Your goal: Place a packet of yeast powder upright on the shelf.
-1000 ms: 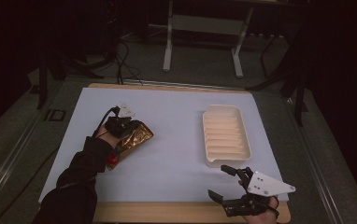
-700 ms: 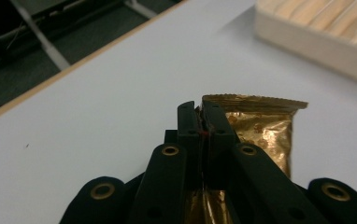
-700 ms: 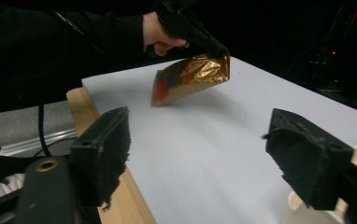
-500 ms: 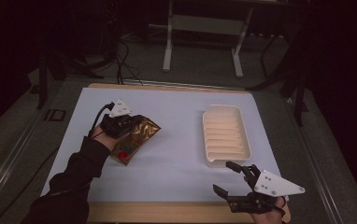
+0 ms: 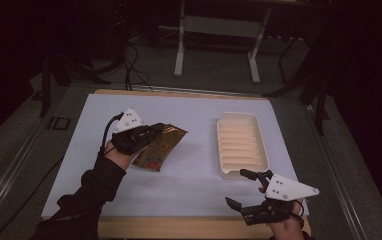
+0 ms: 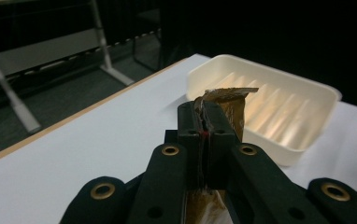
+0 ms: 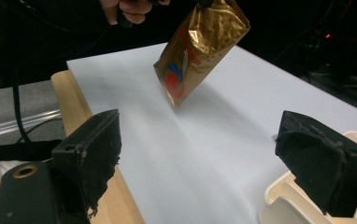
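Fingers [image 6: 216,133] of the left gripper [image 5: 151,133] were clamped fully together on the crimped top edge of a gold foil pouch [image 5: 160,148], which hung below them clear of the desk [image 5: 194,115], as the right gripper view confirmed, with a shadow beneath it. Holding it by the seal appeared sensible: the seam is flat and stiff, so the filled body could swing free without being crushed.

Largest item noted was the desk, covered by a white sheet and edged in pale wood along its near side [image 7: 69,100]. Next in size was a cream ribbed tray [image 5: 240,145] standing on the right half of the sheet, long side running away from the person. In the left gripper view the tray [image 6: 279,107] lay directly beyond the pouch [image 6: 232,109], so it was judged the likely destination. The pouch hung left of centre, well apart from the tray.

Right gripper [image 5: 244,189] hovered at the near right corner, just beside the tray's near end, its jaws spread wide, having just been opening further, with nothing between them. It appeared to be waiting clear of the carrying path.

No obstruction was found between pouch and tray; the sheet between them was bare. Cables and a metal stand [image 5: 216,30] occupied the dark floor beyond the desk.
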